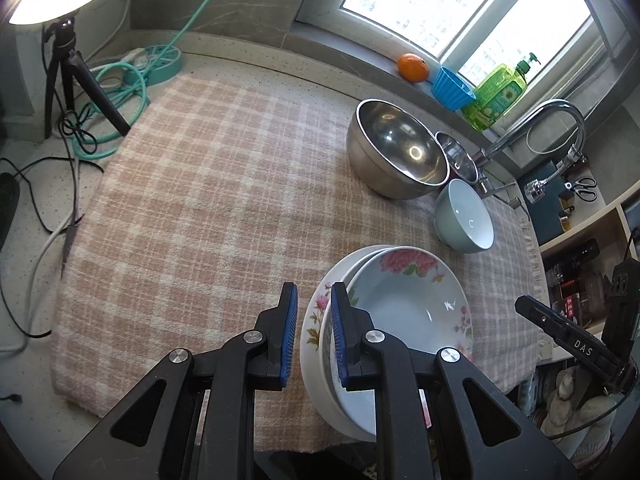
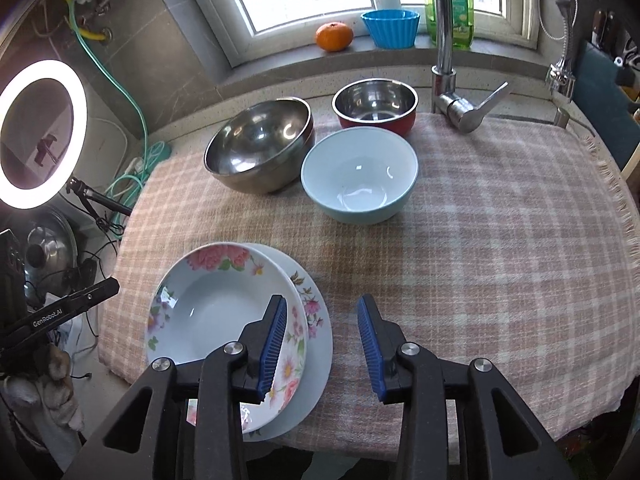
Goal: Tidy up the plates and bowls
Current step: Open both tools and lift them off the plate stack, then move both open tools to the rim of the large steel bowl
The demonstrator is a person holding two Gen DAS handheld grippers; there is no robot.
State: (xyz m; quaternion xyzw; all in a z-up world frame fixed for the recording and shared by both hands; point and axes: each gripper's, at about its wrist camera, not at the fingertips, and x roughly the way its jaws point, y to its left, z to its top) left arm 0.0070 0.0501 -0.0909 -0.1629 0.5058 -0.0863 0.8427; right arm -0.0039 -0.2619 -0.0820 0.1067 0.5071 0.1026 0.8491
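A speckled pale stone countertop (image 1: pixel 24 264) carried everything, most of it covered by a pink-and-cream checked woven cloth (image 2: pixel 480 248) with a fringed edge at the right of the right wrist view. On the cloth, toward the upper middle of that view, stood a large stainless steel bowl (image 2: pixel 256 148), a red-sided steel bowl (image 2: pixel 376 106) just behind it to the right, and a pale blue ceramic bowl (image 2: pixel 360 174) in front. At lower left lay a flowered deep plate (image 2: pixel 208 304) on a white flowered plate (image 2: pixel 320 344). Bare counter at the left wrist view's upper left held a black tripod (image 1: pixel 68 88), a coiled teal hose (image 1: pixel 132 84) and dark cables (image 1: pixel 28 184).
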